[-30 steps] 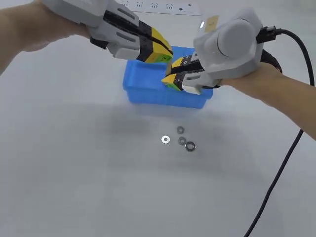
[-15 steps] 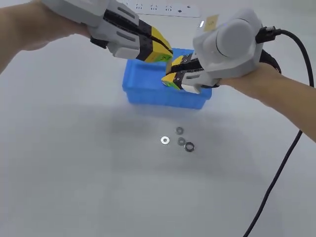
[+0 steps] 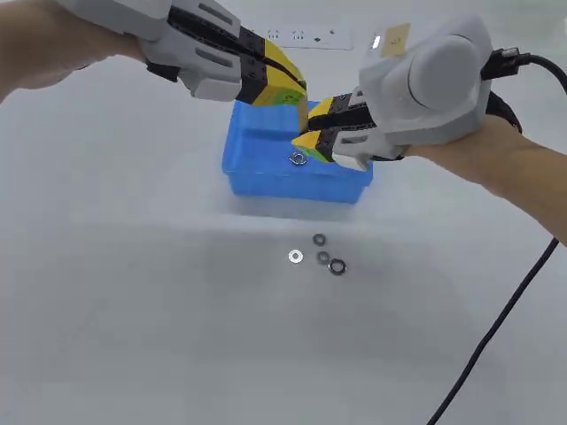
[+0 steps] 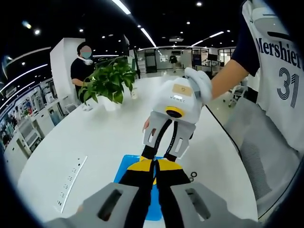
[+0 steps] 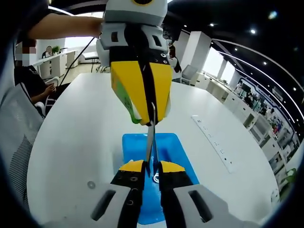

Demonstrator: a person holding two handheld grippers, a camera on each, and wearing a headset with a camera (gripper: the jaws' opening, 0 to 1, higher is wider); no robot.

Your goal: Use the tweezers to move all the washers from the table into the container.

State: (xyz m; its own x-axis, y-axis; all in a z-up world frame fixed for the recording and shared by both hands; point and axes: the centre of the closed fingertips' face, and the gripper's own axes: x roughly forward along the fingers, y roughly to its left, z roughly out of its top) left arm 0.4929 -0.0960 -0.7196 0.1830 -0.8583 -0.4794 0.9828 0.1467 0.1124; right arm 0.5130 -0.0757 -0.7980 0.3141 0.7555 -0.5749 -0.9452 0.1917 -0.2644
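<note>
Hovering nose to nose over the blue container (image 3: 257, 175), the two grippers are sharing the tweezers (image 5: 150, 137) between them. The left gripper (image 3: 288, 88) is pointing in from the far left in the head view. Its yellow-tipped jaws are pressing together on the upper end of the tweezers, which are poking out of the seam between them in the right gripper view.

The right gripper (image 3: 310, 131) is pointing in from the opposite side, held in a hand with a bare forearm. Its jaws are sitting close on either side of the thin metal legs. From where I am standing I cannot tell whether they are squeezing the legs or only flanking them.

One washer (image 3: 298, 158) is lying on the container floor, right by the right gripper's jaw tips. Whether the tweezer points are touching it is too fine to make out.

Four more washers (image 3: 323, 258) are lying on the white table (image 3: 133, 292) on the person's side of the container, apart from its front wall. Three are bunching close together, and the fourth is sitting just to their left.

A white power strip (image 3: 306, 35) is lying on the table beyond the container. A black cable (image 3: 505, 310) is trailing from the right gripper down across the right side of the table. In the left gripper view a potted plant (image 4: 107, 80) is standing at the far end of the table.
</note>
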